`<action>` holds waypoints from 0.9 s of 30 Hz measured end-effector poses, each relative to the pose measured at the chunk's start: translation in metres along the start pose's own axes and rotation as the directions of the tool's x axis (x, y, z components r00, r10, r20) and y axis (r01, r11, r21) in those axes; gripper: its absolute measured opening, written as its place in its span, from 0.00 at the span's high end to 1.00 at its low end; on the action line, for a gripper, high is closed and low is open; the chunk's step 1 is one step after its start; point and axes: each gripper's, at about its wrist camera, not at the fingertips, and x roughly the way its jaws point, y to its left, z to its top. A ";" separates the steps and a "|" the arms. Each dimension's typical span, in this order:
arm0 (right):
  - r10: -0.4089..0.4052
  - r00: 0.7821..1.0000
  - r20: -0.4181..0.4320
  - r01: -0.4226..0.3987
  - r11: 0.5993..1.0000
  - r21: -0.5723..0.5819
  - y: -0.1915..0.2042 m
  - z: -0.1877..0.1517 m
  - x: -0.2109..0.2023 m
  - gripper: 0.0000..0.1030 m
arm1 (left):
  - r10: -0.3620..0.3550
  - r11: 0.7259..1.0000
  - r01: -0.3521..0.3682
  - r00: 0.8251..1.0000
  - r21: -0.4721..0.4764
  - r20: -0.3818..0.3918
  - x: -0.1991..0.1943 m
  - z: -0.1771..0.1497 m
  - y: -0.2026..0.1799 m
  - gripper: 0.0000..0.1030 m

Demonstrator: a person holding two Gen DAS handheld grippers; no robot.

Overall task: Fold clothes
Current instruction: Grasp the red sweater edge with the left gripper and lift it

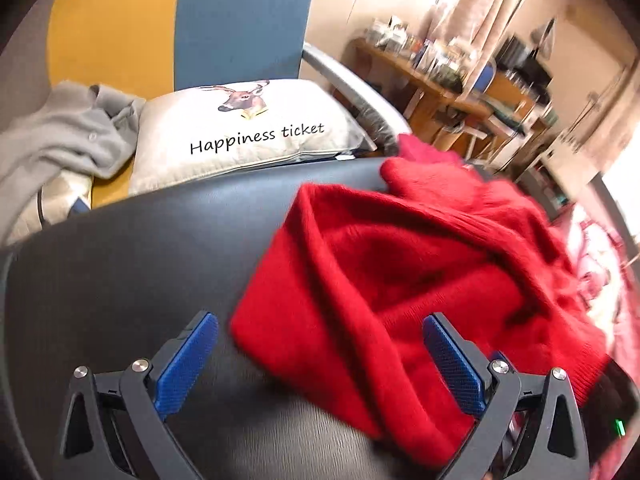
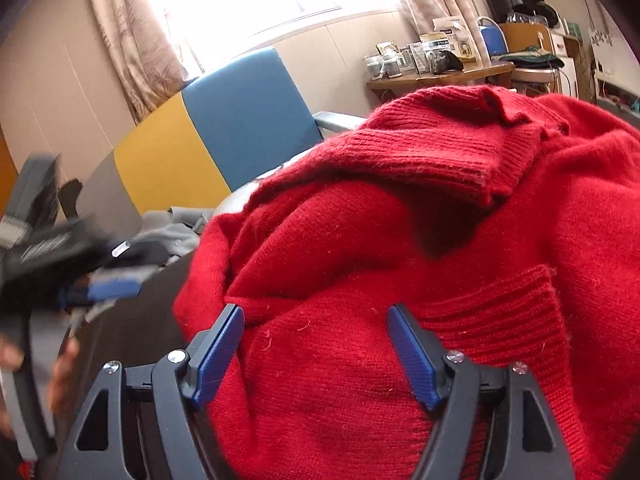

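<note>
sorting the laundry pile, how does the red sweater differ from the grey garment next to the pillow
The red sweater is bright red fuzzy knit with ribbed cuffs; the grey garment is pale grey, smoother, with a button showing. The red sweater lies bunched on the dark surface in front of the grippers; the grey garment lies crumpled on the seat beyond, beside the pillow. Both are unfolded.

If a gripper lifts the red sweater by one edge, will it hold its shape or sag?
Probably sag: the red sweater lies in soft, deep folds on the dark surface. Its fuzzy knit should give the pads grip rather than slip. Bunched and thick, it looks fairly bulky, so loose parts would likely trail.
</note>
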 end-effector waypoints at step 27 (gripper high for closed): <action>-0.084 0.996 -0.017 0.082 0.992 -0.101 0.015 -0.002 0.014 0.25 | -0.028 0.993 0.034 0.998 -0.113 0.052 -0.008 -0.017 0.024 0.81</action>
